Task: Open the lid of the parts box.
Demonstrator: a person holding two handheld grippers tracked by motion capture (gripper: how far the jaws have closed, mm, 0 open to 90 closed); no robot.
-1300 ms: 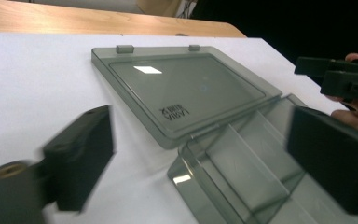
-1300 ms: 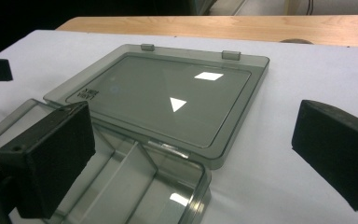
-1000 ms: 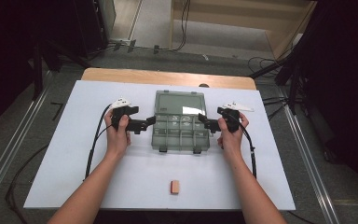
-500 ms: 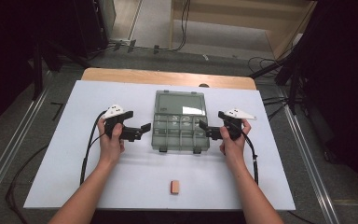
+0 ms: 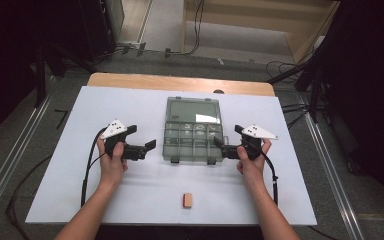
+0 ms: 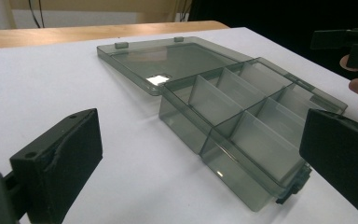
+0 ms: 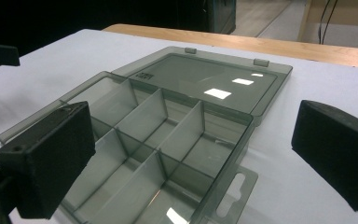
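A clear grey compartment box (image 5: 193, 131) lies open in the middle of the white table (image 5: 55, 165), lid flat toward the far edge; it looks light, stiff and slick, likely to skid on the sheet, so its thin side walls or front latch tabs seem the safest holds. The left gripper (image 5: 150, 147) sits just off the box's left side and the right gripper (image 5: 219, 145) at its right wall, both level, pointing inward, jaws wide and holding nothing. A small tan block (image 5: 187, 200) rests near the near edge.
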